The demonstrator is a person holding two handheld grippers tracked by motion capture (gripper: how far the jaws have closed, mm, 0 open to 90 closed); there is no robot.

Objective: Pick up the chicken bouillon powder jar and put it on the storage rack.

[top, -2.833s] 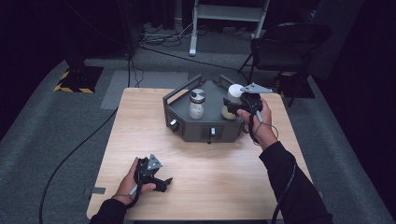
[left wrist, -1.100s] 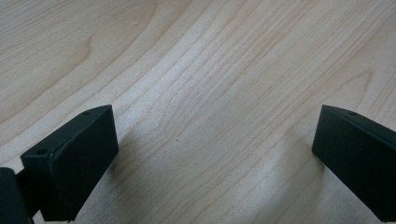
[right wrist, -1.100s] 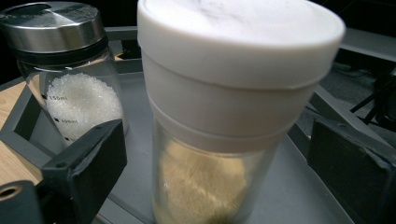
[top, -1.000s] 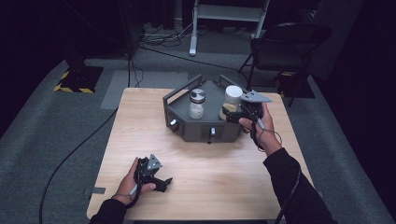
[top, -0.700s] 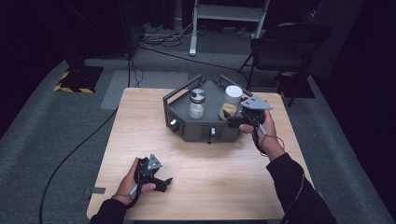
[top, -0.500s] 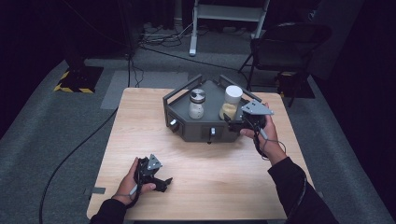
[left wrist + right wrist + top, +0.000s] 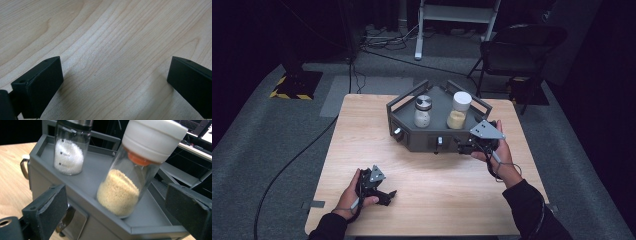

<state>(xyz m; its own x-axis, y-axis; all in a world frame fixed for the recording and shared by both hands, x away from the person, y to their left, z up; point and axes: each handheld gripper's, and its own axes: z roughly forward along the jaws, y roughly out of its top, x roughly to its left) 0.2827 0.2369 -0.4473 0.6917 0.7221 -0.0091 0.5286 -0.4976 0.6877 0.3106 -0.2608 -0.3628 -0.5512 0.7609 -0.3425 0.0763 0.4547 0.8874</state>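
Observation:
A grey metal caddy (image 7: 422,139) with handles stands at the table's far middle. On it stand a metal-lidded jar of white grains (image 7: 422,111) (image 7: 68,150) and a white-capped jar of tan grains (image 7: 458,111) (image 7: 130,177). My right gripper (image 7: 468,146) (image 7: 117,220) is open, just off the caddy's front right corner, with the tan jar ahead of its jaws and apart from them. My left gripper (image 7: 384,195) (image 7: 115,85) rests open near the table's front left, nothing but bare wood between its jaws.
The wooden table (image 7: 432,200) has free room in front of the caddy and at its left. A dark folding chair (image 7: 517,50) and a white frame (image 7: 452,12) stand beyond the far edge. Cables (image 7: 287,165) trail across the grey floor.
My right gripper has let go of the tan jar, left it on the caddy, and drawn back toward the near right. The left gripper has not moved.

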